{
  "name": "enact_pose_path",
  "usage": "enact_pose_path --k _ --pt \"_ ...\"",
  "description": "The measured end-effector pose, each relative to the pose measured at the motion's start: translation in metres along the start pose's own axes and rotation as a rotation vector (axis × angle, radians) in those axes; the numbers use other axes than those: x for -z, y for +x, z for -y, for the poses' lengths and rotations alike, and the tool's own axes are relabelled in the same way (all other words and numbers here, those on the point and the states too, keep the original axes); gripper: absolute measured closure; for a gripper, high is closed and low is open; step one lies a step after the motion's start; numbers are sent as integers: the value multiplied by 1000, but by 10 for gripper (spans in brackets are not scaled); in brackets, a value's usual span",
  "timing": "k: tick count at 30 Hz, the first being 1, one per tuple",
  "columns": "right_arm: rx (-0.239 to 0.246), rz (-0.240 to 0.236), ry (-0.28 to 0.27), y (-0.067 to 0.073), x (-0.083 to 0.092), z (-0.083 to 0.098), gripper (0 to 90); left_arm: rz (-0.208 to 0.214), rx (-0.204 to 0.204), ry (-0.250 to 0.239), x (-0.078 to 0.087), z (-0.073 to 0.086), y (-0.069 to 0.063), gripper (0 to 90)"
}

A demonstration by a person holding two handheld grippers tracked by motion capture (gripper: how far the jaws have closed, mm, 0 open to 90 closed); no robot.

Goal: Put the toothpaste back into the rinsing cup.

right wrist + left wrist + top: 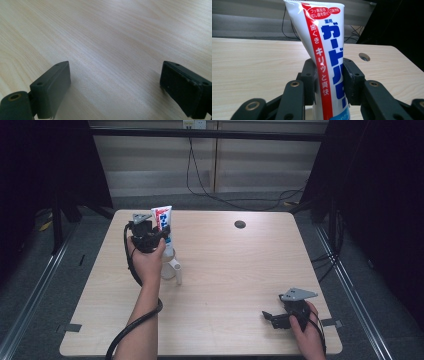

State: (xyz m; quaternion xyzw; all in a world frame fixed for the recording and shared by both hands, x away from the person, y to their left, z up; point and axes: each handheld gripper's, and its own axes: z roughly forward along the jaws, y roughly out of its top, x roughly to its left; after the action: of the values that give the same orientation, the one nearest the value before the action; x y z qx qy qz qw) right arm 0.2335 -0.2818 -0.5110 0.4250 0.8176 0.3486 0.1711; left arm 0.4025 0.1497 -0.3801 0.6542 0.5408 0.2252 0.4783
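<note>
Toothpaste, a white tube (325, 57) with a red stripe and blue Japanese lettering, stood clamped between the pads of my left gripper (328, 82), crimped end up and leaning slightly to one side. From the high view I held the left gripper (150, 236) at the far left part of the light wooden table (225, 285), and the toothpaste tube (163, 220) rose above my hand. Just below it stood a clear plastic cup (169, 265) with a white handle jutting out toward me; I could not tell whether the cap end of the tube was already inside the cup or only just over it, since my hand covered that spot.

My right gripper (280, 319) rested near the table's near right corner, well apart from all this, jaws spread wide with nothing but bare wood grain between them.

I judged the risk to lie in the grip and the cup. The pads pinched a soft, glossy tube partway along its body, so squeezing harder could have pushed paste toward the cap, and a looser hold could have let it slide through. The cup looked light; if I had lowered the tube against the rim off centre, it could have tipped or skidded, with my right gripper too far away to steady it.
</note>
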Motion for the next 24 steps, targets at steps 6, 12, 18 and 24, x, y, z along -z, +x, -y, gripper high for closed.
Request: enact_pose_path --k 6,12,18,24 --pt "0 0 0 0 0 0 92 -13 -2 4 0 3 4 663" --pt "0 0 0 0 0 0 92 -20 -4 14 -1 10 6 662" --pt "0 0 0 0 0 0 92 -23 -6 8 -1 16 6 658" --pt "-2 0 2 0 0 0 92 -24 -17 13 -3 23 5 656"
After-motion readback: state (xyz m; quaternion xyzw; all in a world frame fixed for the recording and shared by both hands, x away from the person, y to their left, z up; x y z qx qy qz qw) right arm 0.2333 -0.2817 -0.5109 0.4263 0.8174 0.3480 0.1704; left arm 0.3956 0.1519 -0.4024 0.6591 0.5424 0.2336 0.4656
